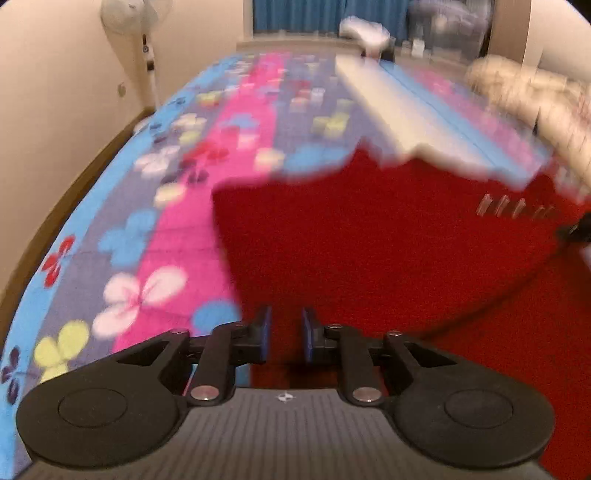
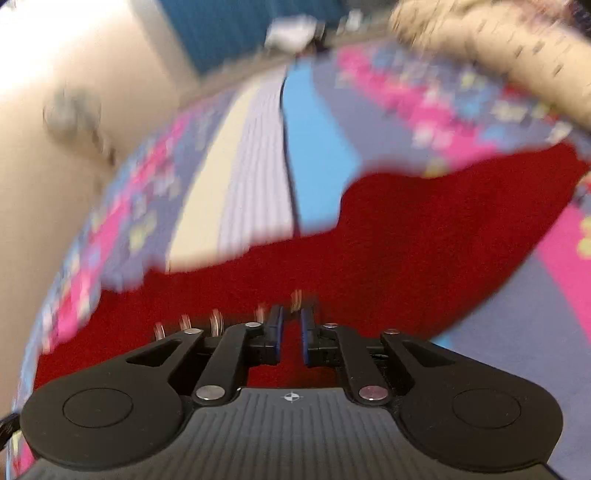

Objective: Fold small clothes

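A small red garment [image 1: 388, 236] lies spread on a bed with a flowered blanket [image 1: 155, 206]. My left gripper [image 1: 286, 338] sits over its near left edge, jaws nearly closed with red cloth between the blue pads. My right gripper [image 2: 291, 334] sits over the near edge of the same red garment [image 2: 388, 251], jaws nearly closed with red cloth between the pads, beside a row of small pale marks [image 2: 216, 321]. Both views are blurred by motion.
A striped white and blue folded cloth [image 1: 402, 107] lies beyond the garment. A beige fuzzy bundle [image 1: 532, 103] is at the right. A standing fan [image 1: 136, 22] and wall are left of the bed; blue curtains [image 1: 295, 14] hang behind.
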`<state>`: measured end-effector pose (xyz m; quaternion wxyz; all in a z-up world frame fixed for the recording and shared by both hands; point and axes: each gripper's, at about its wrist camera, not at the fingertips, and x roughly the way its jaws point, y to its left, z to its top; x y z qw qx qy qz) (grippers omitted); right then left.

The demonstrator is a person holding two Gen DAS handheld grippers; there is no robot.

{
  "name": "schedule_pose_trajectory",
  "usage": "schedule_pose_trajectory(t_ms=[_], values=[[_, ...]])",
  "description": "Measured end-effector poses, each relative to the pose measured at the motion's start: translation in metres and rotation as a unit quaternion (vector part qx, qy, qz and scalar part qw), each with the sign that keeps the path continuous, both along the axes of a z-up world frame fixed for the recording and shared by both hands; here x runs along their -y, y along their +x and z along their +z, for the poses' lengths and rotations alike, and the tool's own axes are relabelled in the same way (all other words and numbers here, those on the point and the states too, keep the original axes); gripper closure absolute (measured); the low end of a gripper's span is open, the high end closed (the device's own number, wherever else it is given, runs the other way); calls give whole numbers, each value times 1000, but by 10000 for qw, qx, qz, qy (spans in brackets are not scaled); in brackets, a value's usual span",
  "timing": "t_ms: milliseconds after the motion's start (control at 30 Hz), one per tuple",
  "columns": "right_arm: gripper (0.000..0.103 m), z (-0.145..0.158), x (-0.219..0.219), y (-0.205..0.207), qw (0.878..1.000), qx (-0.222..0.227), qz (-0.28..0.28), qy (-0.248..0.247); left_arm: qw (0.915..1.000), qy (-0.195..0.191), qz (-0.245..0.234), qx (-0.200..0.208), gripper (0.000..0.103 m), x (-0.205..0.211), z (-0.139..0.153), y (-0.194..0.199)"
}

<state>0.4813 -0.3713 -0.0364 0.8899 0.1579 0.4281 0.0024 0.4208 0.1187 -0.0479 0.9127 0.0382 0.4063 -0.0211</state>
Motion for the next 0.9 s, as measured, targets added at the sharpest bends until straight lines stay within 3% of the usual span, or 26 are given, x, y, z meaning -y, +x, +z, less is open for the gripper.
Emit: schedule_pose_trajectory(t_ms=[67, 167, 267, 333, 433, 500, 600, 733, 800, 900], values=[[91, 1, -2, -3, 9998, 136, -94, -130, 9999, -53, -11, 127, 84, 2, 8, -1], [90, 12, -1, -7, 9987, 490, -117, 84, 9988, -348, -3, 345, 84, -1, 18, -5], [89, -6, -10, 0, 9994, 68, 139, -308, 9999, 15, -136, -71, 85, 7, 0, -3], [89, 1, -14, -2, 9985, 198, 161, -479, 9993, 221, -301, 68, 84, 14, 5, -11], [88, 15, -7, -15, 9982, 560, -44, -206, 9994, -93, -262, 227, 80, 7, 22, -21], [85, 20, -3, -22, 9975, 699, -74, -113, 9994, -42, -176, 302, 75, 5, 37, -30], [79, 29, -1, -31, 9964, 837, -68, -137, 9982, 56, -295, 526, 66, 6, 64, -54], [79, 37, 0, -41, 9954, 949, -91, 1, 9926, 381, -669, 944, 55, 11, 94, -100], [79, 41, -3, -48, 9947, 1023, -76, -5, 9887, 499, -740, 1206, 54, 11, 98, -122], [79, 47, -7, -61, 9933, 1153, -93, 4, 9886, 305, -554, 1367, 54, 4, 89, -142]])
